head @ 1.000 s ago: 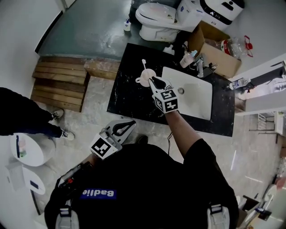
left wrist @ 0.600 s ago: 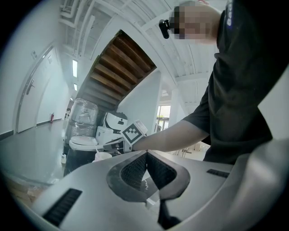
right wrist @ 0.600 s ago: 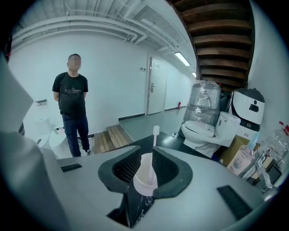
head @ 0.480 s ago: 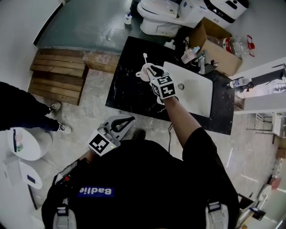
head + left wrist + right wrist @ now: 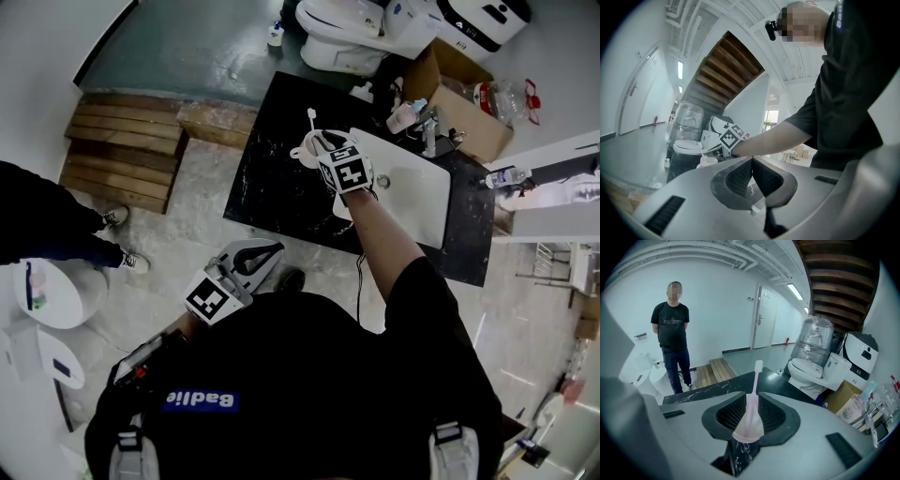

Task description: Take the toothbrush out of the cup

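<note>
A pale pink toothbrush [image 5: 755,378] stands upright in a whitish cup [image 5: 748,431] on the black countertop [image 5: 267,192]. My right gripper [image 5: 752,397] is shut on the toothbrush's handle just above the cup's rim, with the bristle head sticking up past the jaws. In the head view the right gripper [image 5: 325,148] covers most of the cup [image 5: 302,153], and the toothbrush [image 5: 311,116] pokes out beyond it. My left gripper [image 5: 259,257] hangs shut and empty near my body, off the counter; the left gripper [image 5: 751,161] points toward the right arm.
A white sink [image 5: 417,197] is set in the counter right of the cup, with a faucet [image 5: 429,127] and bottles behind. A toilet [image 5: 347,28] and cardboard box [image 5: 464,112] lie beyond. Wooden steps [image 5: 122,164] and a standing person [image 5: 672,333] are to the left.
My right gripper has moved forward from beside the cup to over it and now has the toothbrush handle between its jaws. The left gripper has stayed in place.
</note>
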The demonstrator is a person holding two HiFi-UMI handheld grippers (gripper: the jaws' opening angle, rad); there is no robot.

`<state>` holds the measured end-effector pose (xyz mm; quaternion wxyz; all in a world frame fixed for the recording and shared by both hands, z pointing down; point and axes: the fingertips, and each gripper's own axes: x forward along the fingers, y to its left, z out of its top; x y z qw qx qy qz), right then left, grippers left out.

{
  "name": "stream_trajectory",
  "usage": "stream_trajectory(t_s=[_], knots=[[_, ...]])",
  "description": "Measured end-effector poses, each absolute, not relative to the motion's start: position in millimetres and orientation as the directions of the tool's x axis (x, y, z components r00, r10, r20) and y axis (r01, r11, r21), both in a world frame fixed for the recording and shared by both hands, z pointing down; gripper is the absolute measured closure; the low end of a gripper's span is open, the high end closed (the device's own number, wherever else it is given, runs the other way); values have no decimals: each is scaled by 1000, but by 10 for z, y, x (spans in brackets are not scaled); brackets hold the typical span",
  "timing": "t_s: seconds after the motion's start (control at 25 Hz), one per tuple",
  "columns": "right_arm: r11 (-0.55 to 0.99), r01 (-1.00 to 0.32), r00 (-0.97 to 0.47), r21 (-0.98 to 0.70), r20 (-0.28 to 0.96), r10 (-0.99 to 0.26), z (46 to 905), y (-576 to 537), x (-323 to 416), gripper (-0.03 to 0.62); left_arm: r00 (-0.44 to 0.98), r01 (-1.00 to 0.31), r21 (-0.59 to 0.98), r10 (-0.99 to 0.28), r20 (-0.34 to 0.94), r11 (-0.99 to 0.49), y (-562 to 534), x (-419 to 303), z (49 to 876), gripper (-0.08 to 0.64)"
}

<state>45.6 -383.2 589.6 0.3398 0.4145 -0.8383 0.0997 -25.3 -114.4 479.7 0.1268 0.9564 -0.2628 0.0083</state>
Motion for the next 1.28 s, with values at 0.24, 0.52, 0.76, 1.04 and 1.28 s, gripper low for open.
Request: stream_trajectory(t_s=[0.24,0.52,0.76,1.04,1.28], knots=[[635,-765,-408,110,680,-609,6001,-3935,456,526,859,-509,240,-505,84,-827,-1153,-265,4790,551],[637,-763,-409,109,682,-606,6011,-4040,361,526,854,-517,251,-512,91,-818,-1154,-297,4825,551],[638,-760,-402,125,681,-612,6008,-4131,296,526,850,-524,253,-519,92,-813,-1136,-324,4864,551],[624,-770,-384,132,686,-619,6039,-4190,303,526,846,-531,260,-524,100,-807,-1103,-362,4886,551],[614,-778,-378,136,679,-629,6009,-4198,292,552,843,-534,260,-529,94,-805,-1081,-373,4876,551]])
